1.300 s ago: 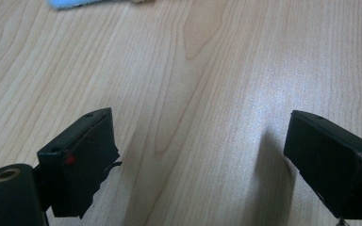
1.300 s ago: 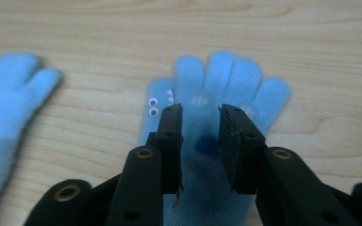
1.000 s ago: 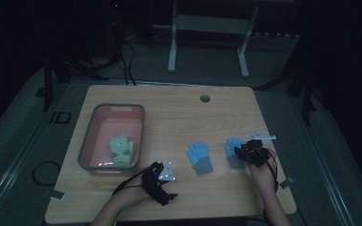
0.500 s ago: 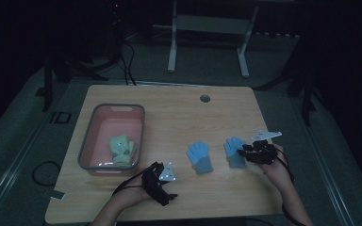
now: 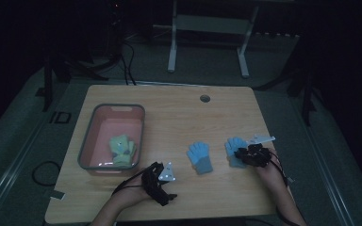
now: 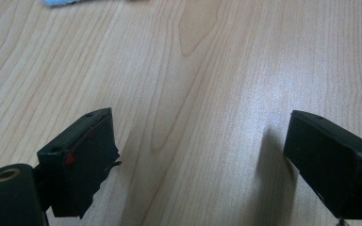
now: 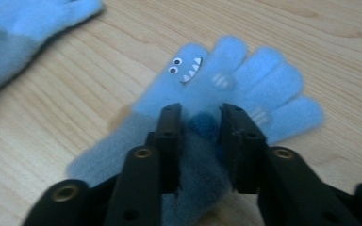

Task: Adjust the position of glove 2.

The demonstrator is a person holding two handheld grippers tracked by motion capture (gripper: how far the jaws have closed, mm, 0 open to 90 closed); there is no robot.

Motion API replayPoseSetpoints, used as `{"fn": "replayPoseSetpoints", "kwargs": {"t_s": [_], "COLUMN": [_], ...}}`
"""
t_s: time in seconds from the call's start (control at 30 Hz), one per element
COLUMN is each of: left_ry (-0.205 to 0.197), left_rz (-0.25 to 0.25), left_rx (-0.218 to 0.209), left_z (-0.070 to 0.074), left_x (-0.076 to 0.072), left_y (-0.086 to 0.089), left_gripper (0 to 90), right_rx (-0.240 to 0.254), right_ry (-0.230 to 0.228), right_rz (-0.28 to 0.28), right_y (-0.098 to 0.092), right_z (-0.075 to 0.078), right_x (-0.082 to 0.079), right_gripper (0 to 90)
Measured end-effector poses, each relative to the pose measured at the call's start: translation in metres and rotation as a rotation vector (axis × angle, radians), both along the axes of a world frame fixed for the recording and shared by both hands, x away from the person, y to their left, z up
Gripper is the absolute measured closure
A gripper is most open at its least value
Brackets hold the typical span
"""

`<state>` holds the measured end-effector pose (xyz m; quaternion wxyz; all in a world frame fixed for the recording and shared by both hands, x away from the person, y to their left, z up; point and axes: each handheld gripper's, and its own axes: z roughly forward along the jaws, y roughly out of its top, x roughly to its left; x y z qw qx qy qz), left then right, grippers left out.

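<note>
- The blue glove [image 7: 226, 89] lies flat near the desk's [image 5: 179, 108] right edge, toward its front; a 2nd blue glove [image 5: 200, 157] lies just left of it.
- It looks light, soft and floppy; pinching a fold at the palm or cuff should lift it.
- The right gripper [image 7: 199, 117] has just been closing, its jaws narrow and bunching the fabric between them.
- The left gripper [image 6: 202, 155] rests wide open, holding nothing, near the front edge.
- No readable writing; only a toothy cartoon face with 2 eyes on the thumb.

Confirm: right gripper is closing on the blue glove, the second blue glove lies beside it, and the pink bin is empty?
Not quite: the pink bin isn't empty. The high view shows a green glove in it. The rest holds: the right gripper has been closing on the blue glove, with the second blue glove beside it.
</note>
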<state>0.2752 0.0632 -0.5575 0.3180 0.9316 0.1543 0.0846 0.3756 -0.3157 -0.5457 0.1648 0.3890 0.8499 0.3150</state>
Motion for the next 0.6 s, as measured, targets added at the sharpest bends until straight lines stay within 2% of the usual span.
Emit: {"fn": "replayPoseSetpoints", "kwargs": {"t_s": [0.13, 0.23, 0.37, 0.53, 0.6], "left_ry": [0.001, 0.0, -0.002, 0.0, -0.001], "left_rz": [0.002, -0.001, -0.005, -0.003, -0.004], "left_rx": [-0.007, -0.001, 0.002, -0.001, 0.002], "left_z": [0.0, 0.0, 0.0, 0.0, 0.0], "left_x": [0.0, 0.0, -0.001, -0.001, 0.0], "left_y": [0.0, 0.0, -0.001, -0.001, -0.001], "left_gripper": [10.2, 10.2, 10.2, 10.2, 10.2], "right_rx": [-0.01, -0.014, -0.02, 0.002, 0.011], "right_ry": [-0.004, 0.003, 0.008, -0.012, -0.034], "right_rz": [-0.015, -0.046, -0.066, -0.08, -0.079], "right_y": [0.001, 0.003, 0.006, 0.006, 0.008], "right_z": [0.0, 0.002, 0.006, 0.023, 0.033], "right_x": [0.0, 0.0, 0.0, -0.003, -0.005], "right_gripper": [75.0, 82.4, 84.5, 84.8, 84.8]}}
